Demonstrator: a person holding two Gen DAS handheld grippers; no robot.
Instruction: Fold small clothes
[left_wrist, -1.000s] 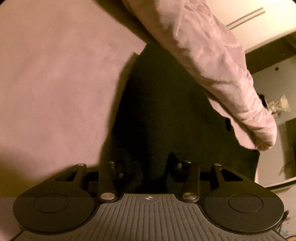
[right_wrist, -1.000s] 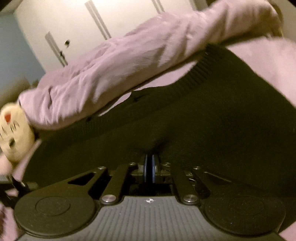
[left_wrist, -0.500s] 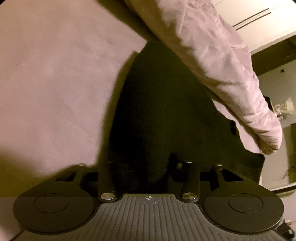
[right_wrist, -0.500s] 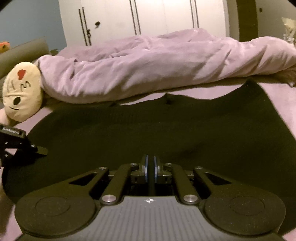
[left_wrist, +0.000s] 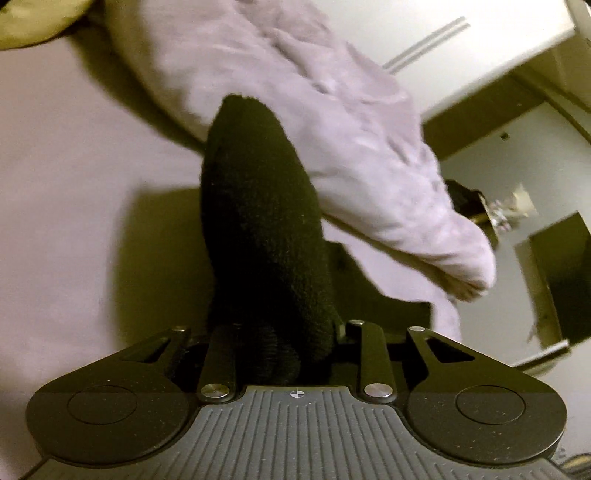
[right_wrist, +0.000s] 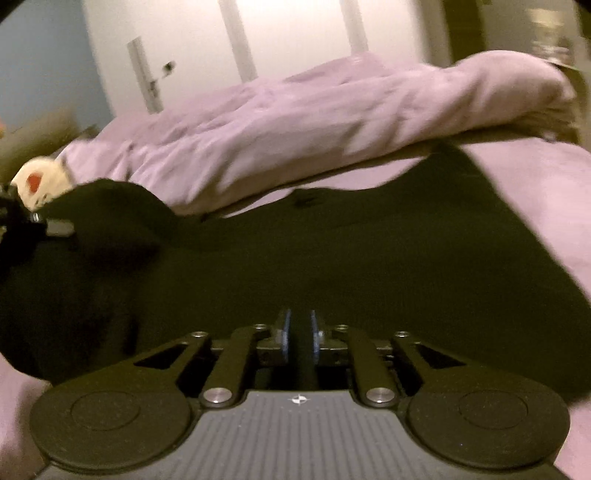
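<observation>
Left tool (left_wrist: 284, 332) raised, gripping sweater (left_wrist: 258, 229)

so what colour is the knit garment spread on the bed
Black, a plain black knit garment lying on the lilac bed sheet; it shows best in the right wrist view.

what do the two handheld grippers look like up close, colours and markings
Both look alike: the left gripper and right gripper have a grey ribbed body with a small round crosshair mark, black linkage bars on silver pivot screws, and round black discs at each side. The right one's pads are blue. No sleeves or cables show.
</observation>
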